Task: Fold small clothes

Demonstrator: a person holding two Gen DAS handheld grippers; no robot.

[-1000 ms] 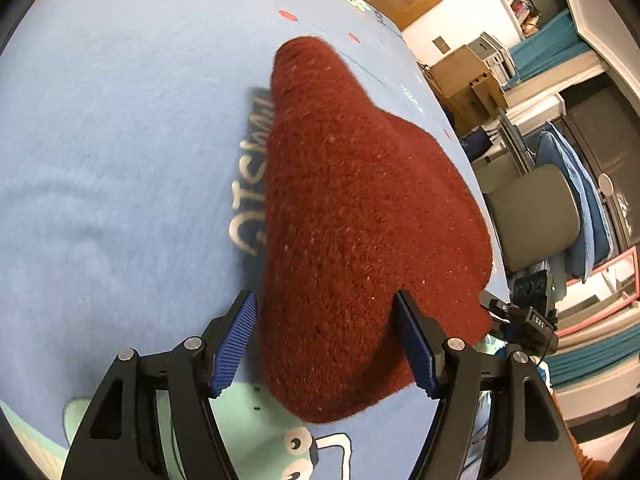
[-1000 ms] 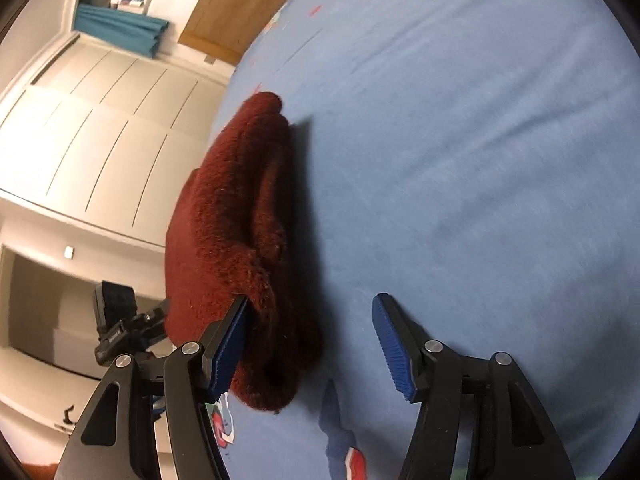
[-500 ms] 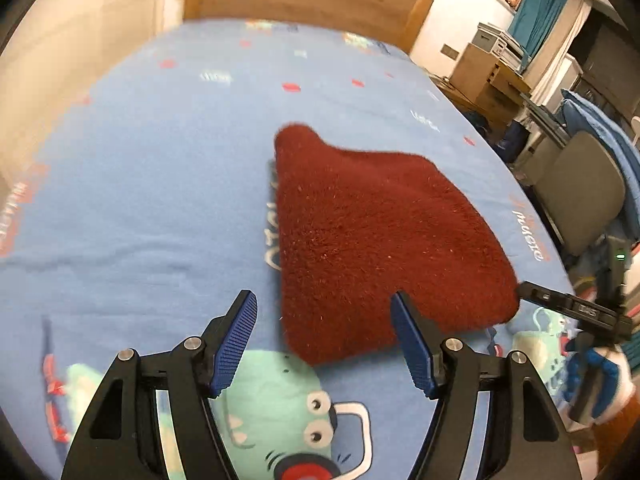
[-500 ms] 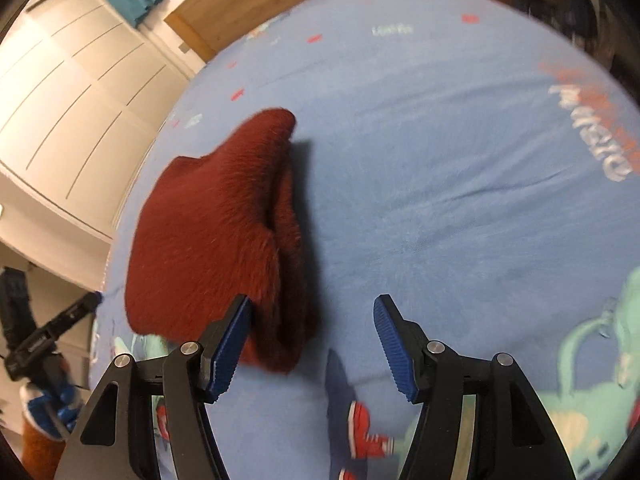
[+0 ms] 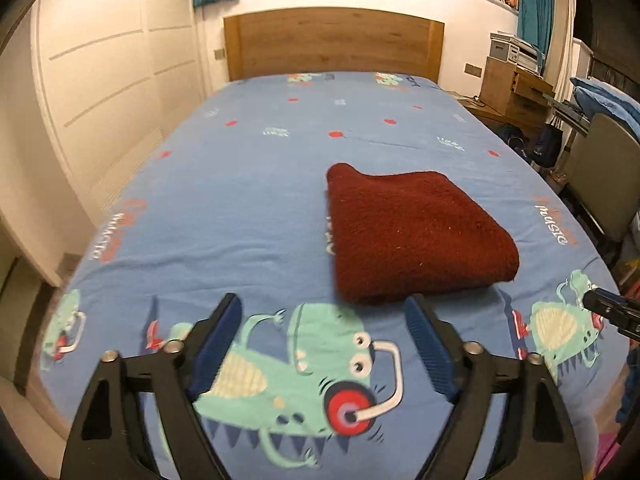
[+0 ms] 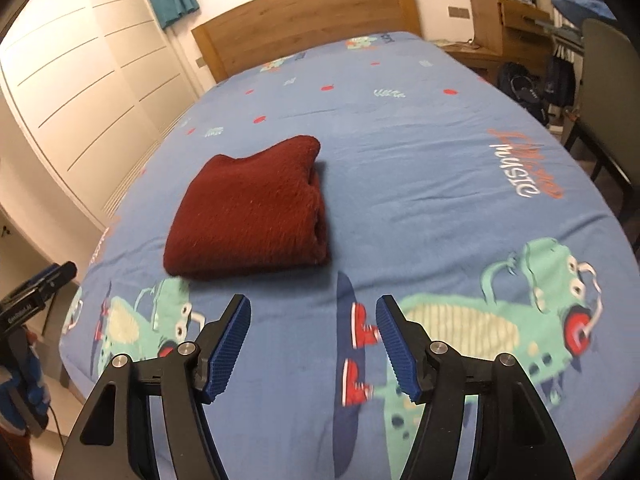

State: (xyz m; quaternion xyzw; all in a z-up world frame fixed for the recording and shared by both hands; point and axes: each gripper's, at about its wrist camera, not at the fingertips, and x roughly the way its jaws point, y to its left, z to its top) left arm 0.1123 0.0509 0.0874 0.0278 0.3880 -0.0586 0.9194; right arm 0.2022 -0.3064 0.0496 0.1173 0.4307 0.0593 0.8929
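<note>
A dark red fleecy garment (image 5: 412, 236) lies folded into a thick rectangle on the blue patterned bed sheet (image 5: 248, 184). In the right wrist view the same garment (image 6: 252, 208) sits left of centre, its layered edges facing right. My left gripper (image 5: 324, 316) hangs above the sheet short of the garment's near edge; its jaws are opening with nothing between them. My right gripper (image 6: 314, 312) is raised over the sheet, near and to the right of the garment, its jaws also opening and empty. The other gripper's tip shows at the edge of each view.
A wooden headboard (image 5: 332, 40) closes the far end of the bed. White wardrobe doors (image 5: 104, 80) run along the left side. A wooden desk (image 5: 516, 84), a chair (image 5: 600, 168) and bags (image 6: 524, 92) stand to the right of the bed.
Both grippers have pulled back and risen away from the folded red garment, which was close between their fingers a second ago. The garment lies still on the sheet. The left jaws stand wider.
</note>
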